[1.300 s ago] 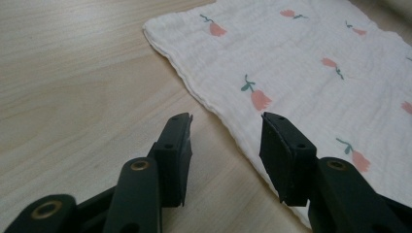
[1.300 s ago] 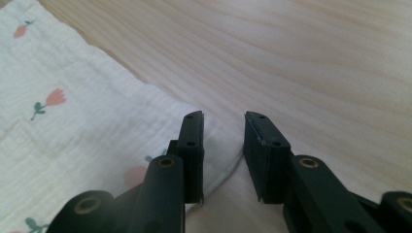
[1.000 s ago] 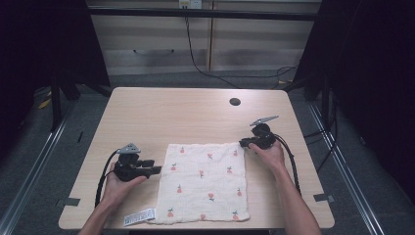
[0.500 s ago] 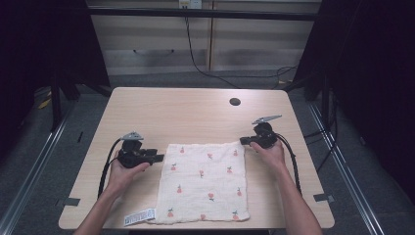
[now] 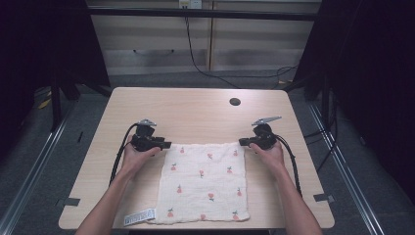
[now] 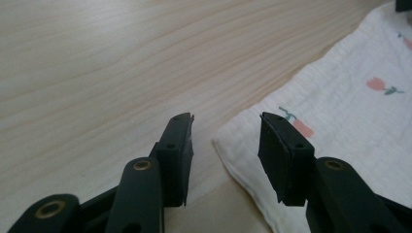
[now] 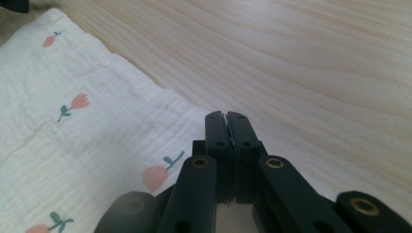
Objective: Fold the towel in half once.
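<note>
A white cloth [image 5: 203, 181] printed with small pink flowers lies flat on the front half of the wooden table [image 5: 195, 110]. My left gripper [image 5: 169, 145] sits at the cloth's far left corner. In the left gripper view the cloth [image 6: 350, 107] has that corner between the left gripper [image 6: 226, 119] jaws, which have just been closing; the pads stand apart from it. My right gripper [image 5: 241, 142] is at the far right corner. In the right gripper view the right gripper [image 7: 226, 115] is shut, pinching the edge of the cloth [image 7: 73, 136].
A small white label strip [image 5: 139, 217] lies by the cloth's near left corner at the table's front edge. A dark round hole [image 5: 235, 102] sits in the tabletop at the back. Black cables trail from both grippers along the forearms.
My left gripper has slid away from the person, from beside the cloth's left edge to its far left corner. The right gripper's jaws have closed at the far right corner.
</note>
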`<state>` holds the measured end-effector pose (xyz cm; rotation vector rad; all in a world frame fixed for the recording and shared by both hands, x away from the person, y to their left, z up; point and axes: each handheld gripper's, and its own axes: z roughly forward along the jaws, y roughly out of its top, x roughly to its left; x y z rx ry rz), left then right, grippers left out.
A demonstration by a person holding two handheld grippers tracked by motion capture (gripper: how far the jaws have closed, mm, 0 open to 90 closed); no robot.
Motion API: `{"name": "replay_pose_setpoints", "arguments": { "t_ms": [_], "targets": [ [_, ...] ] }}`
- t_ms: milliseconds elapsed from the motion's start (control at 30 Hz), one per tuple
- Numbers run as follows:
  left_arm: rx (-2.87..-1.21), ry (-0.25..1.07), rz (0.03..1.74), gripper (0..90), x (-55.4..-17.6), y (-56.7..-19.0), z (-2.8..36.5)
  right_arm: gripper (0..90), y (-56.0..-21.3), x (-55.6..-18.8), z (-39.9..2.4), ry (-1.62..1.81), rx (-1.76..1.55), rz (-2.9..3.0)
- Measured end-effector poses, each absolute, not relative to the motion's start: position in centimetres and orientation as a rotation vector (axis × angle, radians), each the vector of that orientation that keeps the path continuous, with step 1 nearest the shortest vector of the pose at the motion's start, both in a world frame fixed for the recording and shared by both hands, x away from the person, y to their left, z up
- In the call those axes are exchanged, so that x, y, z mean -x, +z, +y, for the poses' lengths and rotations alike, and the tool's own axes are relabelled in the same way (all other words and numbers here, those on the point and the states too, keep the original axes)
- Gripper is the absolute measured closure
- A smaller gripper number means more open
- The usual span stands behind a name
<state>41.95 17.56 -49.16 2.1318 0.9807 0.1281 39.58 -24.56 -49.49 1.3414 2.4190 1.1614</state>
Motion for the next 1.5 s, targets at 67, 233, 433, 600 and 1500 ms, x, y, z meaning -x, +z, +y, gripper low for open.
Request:
{"name": "replay_pose_setpoints", "arguments": {
  "t_ms": [67,233,433,600,1500],
  "targets": [
    [-2.163,0.18,0.962,56.7,-41.7,-49.1,16.9,88.8,-49.4,-39.5,-24.8,1.165,-1.344,2.42],
    [-2.17,0.175,0.977,58.6,-42.0,-50.0,16.5,88.8,-49.3,-39.3,-25.1,1.176,-1.341,2.407],
    [-2.212,0.253,0.903,62.8,-41.4,-50.1,16.2,88.8,-49.2,-39.3,-25.3,1.186,-1.341,2.402],
    [-2.205,0.277,0.865,77.3,-40.8,-50.3,16.0,88.8,-49.3,-39.1,-25.2,1.198,-1.333,2.399],
    [-1.923,0.066,0.941,86.6,-41.2,-48.5,18.6,88.9,-47.2,-39.4,-25.2,1.311,-1.305,2.337]
  ]
}}
